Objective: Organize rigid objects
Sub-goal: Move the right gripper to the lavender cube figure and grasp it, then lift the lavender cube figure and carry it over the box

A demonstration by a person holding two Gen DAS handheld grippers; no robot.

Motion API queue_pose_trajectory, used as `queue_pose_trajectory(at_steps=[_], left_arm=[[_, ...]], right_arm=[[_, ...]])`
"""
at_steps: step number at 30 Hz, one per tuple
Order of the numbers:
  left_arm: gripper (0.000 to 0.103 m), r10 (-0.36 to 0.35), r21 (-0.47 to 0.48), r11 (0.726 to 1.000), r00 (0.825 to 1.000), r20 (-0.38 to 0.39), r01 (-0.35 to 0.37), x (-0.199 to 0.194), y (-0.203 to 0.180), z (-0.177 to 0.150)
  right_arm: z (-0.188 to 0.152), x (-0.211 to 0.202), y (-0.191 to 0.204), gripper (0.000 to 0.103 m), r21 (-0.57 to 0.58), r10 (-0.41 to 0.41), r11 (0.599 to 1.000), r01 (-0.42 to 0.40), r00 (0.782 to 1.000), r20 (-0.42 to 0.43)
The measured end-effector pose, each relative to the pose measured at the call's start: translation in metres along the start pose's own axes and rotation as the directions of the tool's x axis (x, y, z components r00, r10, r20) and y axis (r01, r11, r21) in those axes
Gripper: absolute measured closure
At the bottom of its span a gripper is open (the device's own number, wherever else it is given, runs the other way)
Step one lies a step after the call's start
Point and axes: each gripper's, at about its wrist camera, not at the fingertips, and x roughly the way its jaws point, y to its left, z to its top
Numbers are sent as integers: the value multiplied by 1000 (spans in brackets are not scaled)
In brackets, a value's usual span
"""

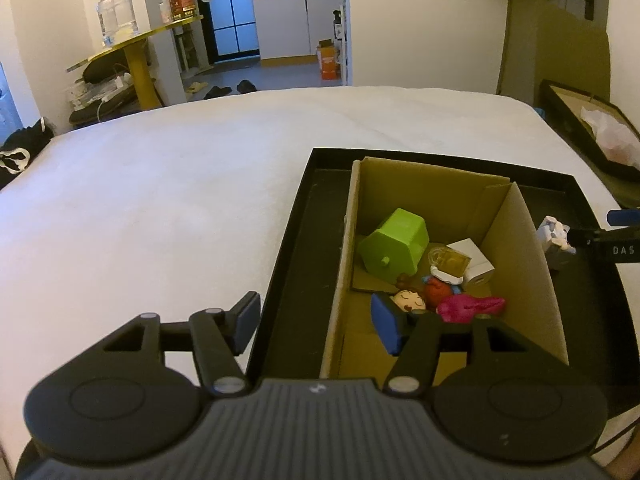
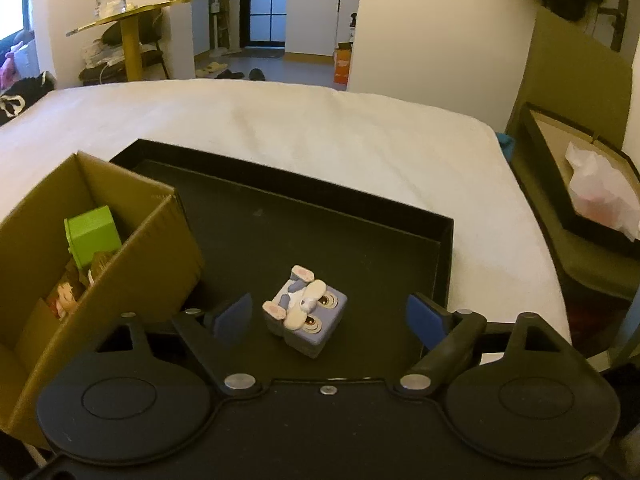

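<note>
A purple cube toy with a white rabbit on it (image 2: 306,314) lies on the black tray (image 2: 360,216). My right gripper (image 2: 330,320) is open, its blue pads on either side of the cube, not touching it. The cube also shows at the right of the left wrist view (image 1: 554,238). An open cardboard box (image 1: 520,240) stands in the tray and holds a green pot (image 1: 394,246), a white box (image 1: 474,260), a pink toy (image 1: 470,306) and small figures. My left gripper (image 1: 316,324) is open and empty, straddling the tray's left wall.
The tray sits on a white bed (image 1: 160,200). A second black box with white paper (image 2: 592,192) stands on a chair at the right. A yellow side table with a water jug (image 1: 116,16) stands beyond the bed.
</note>
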Motion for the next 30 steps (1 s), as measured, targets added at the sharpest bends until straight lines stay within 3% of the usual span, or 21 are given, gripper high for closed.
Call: queue_pose_trajectory(at_steps=[13, 17, 20, 21, 22, 23, 30], left_arm=[[43, 45, 34, 998, 999, -14, -45, 6, -11, 2], [43, 54, 40, 998, 998, -16, -53, 7, -12, 2], [43, 63, 44, 997, 998, -16, -62, 7, -14, 3], [43, 64, 44, 997, 998, -17, -63, 7, -15, 3], [43, 65, 46, 997, 998, -17, -64, 7, -15, 3], [43, 69, 50, 996, 998, -16, -68, 7, -16, 3], [43, 77, 58, 995, 997, -8, -77, 3, -17, 1]], right_arm=[[-1, 34, -3, 18, 27, 86, 996, -85, 996, -37], [-2, 47, 0, 18, 48, 44, 998, -42, 998, -48], [-8, 51, 0, 26, 61, 25, 998, -21, 997, -71], [-10, 52, 0, 34, 60, 24, 998, -19, 996, -81], [-12, 52, 1, 51, 57, 22, 998, -17, 996, -90], [-13, 52, 1, 55, 56, 19, 998, -14, 995, -98], [-10, 39, -6, 59, 64, 11, 998, -5, 996, -85]])
